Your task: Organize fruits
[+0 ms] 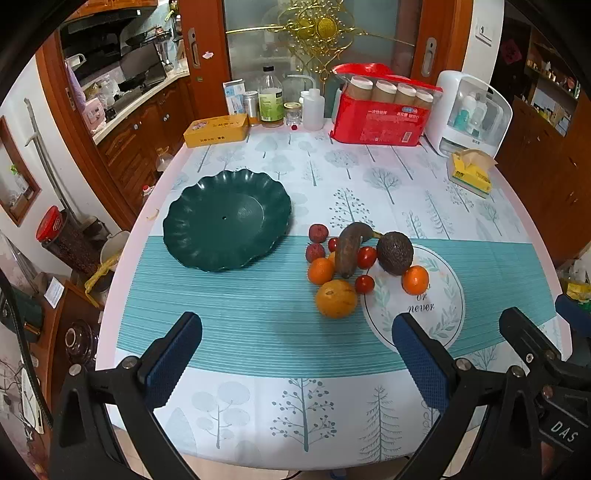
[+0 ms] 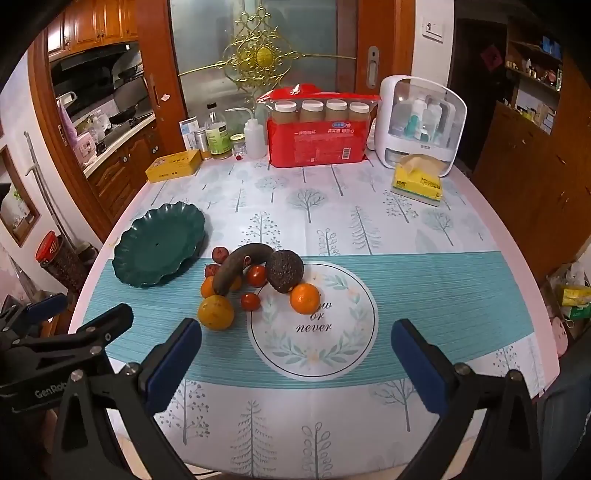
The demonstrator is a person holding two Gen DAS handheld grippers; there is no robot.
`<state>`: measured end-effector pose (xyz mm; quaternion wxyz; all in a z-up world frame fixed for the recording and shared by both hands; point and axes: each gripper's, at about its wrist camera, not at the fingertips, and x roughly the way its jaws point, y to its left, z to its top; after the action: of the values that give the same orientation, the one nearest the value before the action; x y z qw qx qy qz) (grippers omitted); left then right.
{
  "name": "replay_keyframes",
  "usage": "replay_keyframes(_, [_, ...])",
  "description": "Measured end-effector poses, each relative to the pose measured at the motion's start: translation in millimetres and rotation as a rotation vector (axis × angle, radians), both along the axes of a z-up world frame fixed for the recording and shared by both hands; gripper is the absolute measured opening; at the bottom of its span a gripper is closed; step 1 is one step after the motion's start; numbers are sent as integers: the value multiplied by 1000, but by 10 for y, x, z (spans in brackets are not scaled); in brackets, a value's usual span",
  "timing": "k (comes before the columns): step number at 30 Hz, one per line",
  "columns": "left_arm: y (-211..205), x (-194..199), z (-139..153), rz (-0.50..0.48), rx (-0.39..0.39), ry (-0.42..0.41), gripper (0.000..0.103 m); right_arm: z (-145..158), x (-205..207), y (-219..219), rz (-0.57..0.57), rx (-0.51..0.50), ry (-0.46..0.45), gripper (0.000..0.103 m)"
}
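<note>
Home dining area opening onto a kitchen. Table (image 2: pixel 461 273) covered with a tree-print cloth as landmark. Left of table: wooden cabinets (image 1: pixel 144 133), a counter with pans and a range hood (image 1: pixel 99 22) above. Behind table: frosted glass door (image 2: pixel 258 55) with gold ornament in a wooden frame. At table's far edge: bottles (image 1: pixel 270 96), yellow tin (image 1: pixel 217 130), red pack of disposable cups (image 2: pixel 317 125), white lidded organiser (image 2: pixel 421 122), tissue pack (image 2: pixel 417 181). Right of table: dark wooden shelving (image 2: pixel 532 81) with small household items.

Fruit pile (image 2: pixel 255 284) beside green plate (image 2: pixel 159 247) (right gripper (image 2: pixel 295 354) spread wide).
</note>
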<state>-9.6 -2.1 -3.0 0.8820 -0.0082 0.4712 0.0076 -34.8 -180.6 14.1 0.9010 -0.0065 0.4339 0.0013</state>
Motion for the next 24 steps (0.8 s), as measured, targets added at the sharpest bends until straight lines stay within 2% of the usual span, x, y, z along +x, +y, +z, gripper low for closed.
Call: replay_keyframes(24, [186, -69, 99, -33, -21, -29, 102, 15, -47, 116, -35, -24, 20, 103])
